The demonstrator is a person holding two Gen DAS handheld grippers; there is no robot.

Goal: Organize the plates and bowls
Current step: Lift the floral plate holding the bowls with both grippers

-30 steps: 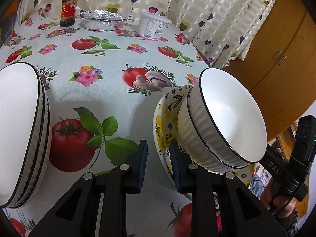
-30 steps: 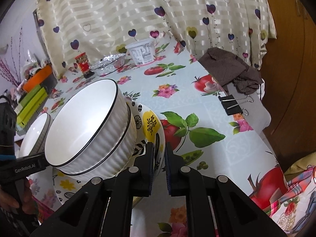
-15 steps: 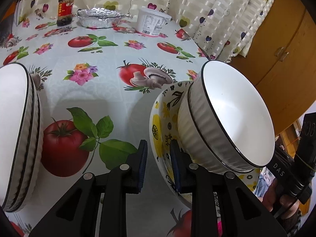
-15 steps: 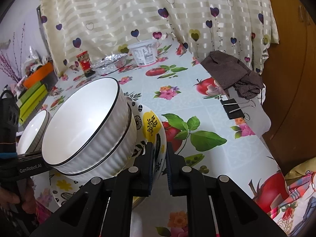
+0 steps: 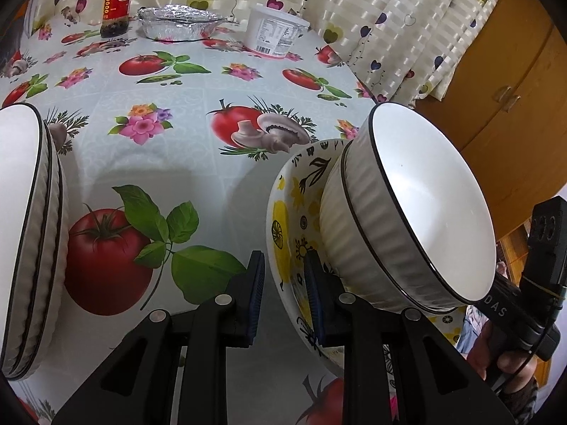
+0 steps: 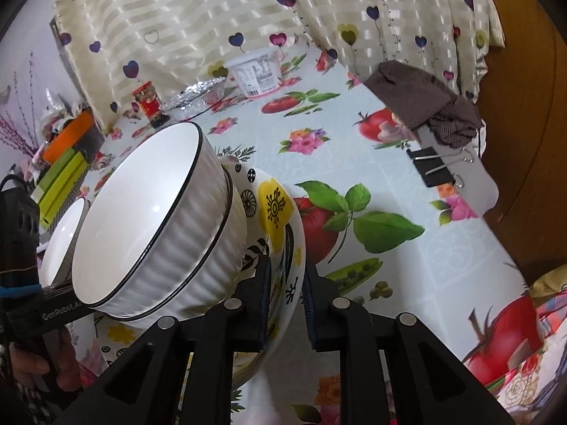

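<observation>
A deep plate [image 5: 283, 219] with yellow and black flowers sits near the table's front edge. Two nested white ribbed bowls [image 5: 425, 205] with black rims stand in it. My left gripper [image 5: 285, 294] straddles the plate's left rim, and a thin strip of cloth shows beside its outer pad. On the opposite side, my right gripper [image 6: 287, 297] has the plate [image 6: 273, 209] rim between its jaws, which are opening and no longer pinch it. The nested bowls [image 6: 149, 219] fill the left of that view. A separate stack of white bowls [image 5: 28, 230] stands further left.
A sauce jar [image 5: 115, 7], a foil tray [image 5: 177, 24] and a white tub [image 5: 276, 33] line the far edge by the curtain. A brown cloth [image 6: 425, 102] and a binder clip [image 6: 436, 166] lie at the right edge. A wooden cabinet [image 5: 496, 106] stands beyond.
My right gripper's jaws, shut on the plate's rim before, have spread apart. The left gripper keeps the same gap, and the plate with its bowls sits a little closer in its view.
</observation>
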